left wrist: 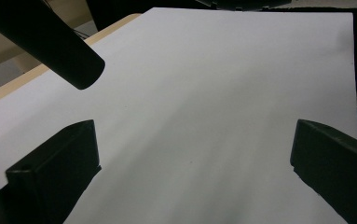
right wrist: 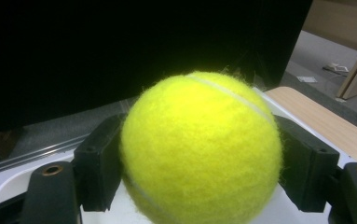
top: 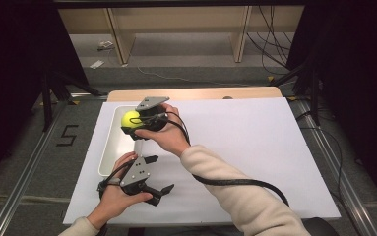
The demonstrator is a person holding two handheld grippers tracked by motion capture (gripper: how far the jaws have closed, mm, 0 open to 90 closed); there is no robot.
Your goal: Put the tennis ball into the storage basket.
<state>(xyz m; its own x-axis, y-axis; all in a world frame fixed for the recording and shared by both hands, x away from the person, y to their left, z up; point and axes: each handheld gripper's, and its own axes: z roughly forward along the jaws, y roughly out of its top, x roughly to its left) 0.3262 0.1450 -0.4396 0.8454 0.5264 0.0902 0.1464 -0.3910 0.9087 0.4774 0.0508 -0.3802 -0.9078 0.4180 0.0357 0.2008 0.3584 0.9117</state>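
1. The right gripper (top: 136, 123) has its jaws clamped on a yellow tennis ball (top: 131, 118), one pad pressing each side. It holds the ball above the white tray (top: 108, 157) at the left of the table, which looks like carrying it to or from that tray.
2. The left gripper (top: 157, 173) hangs low over the white sheet (top: 255, 147) just right of the tray's near end, jaws wide apart with nothing between them, apparently waiting out of the way.
3. In the right gripper view the tennis ball (right wrist: 202, 149) hides most of the tray below it.
4. The hand covers part of the tray's inside in the high view, so I cannot tell whether anything lies there.
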